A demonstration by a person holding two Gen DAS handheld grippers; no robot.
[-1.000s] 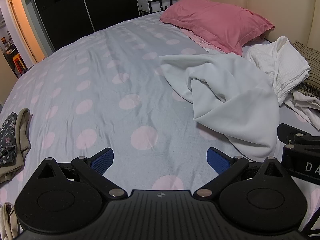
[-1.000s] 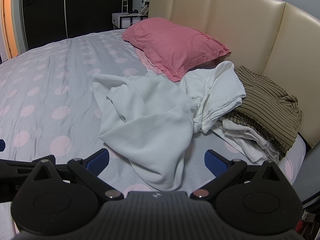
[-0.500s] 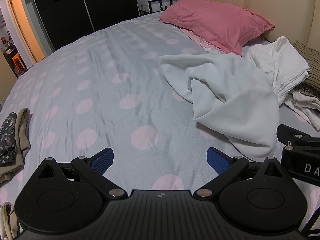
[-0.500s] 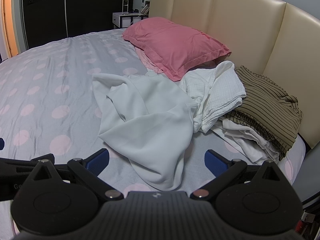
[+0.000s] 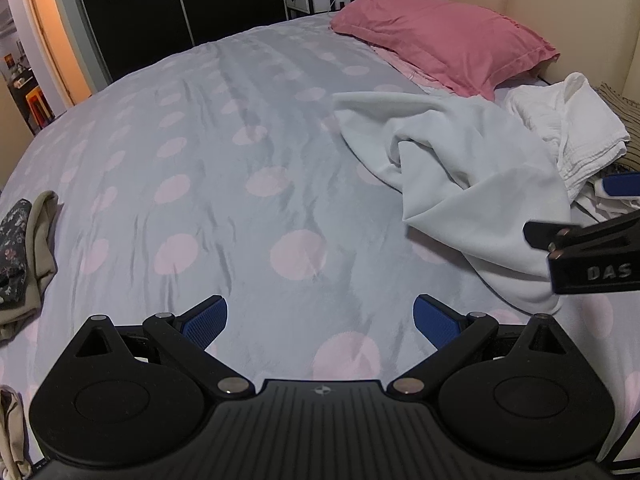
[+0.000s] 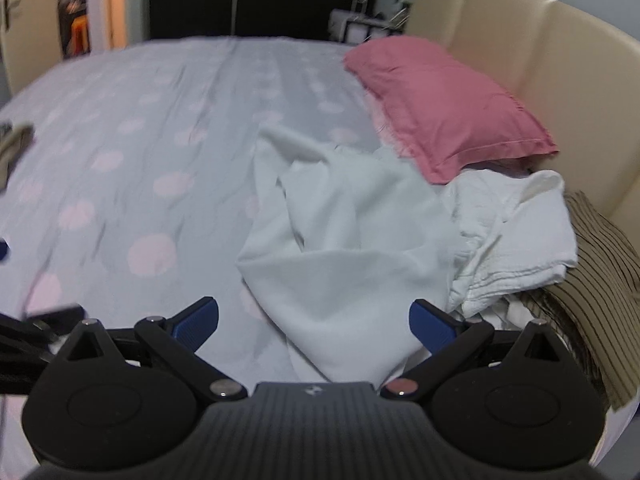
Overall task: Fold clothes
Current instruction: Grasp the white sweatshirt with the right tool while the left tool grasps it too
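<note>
1. The left gripper [image 5: 320, 322] has its jaws spread wide with nothing between them, only the dotted bedsheet [image 5: 224, 168] beyond; the right gripper [image 6: 313, 322] is likewise wide apart and holds nothing, though the near tip of the pale garment [image 6: 340, 264] lies just past its blue pads.
2. That pale garment is crumpled on the bed, near the pink pillow [image 6: 444, 108]; a white ribbed garment [image 6: 516, 232] touches its far side, and a brown striped garment [image 6: 600, 304] lies beyond that, against the headboard [image 6: 520, 40].
3. Judging by this, the step in hand is reaching for the pale garment; the next move calls for closing on a hem or corner, not a bunched fold, so it can be drawn out flat onto open sheet.
4. The left view alone shows a floral and beige bundle [image 5: 24, 248] at the bed's left edge, seemingly stacked, and the right gripper from the side; the right view, blurred, alone shows the striped garment fully.
</note>
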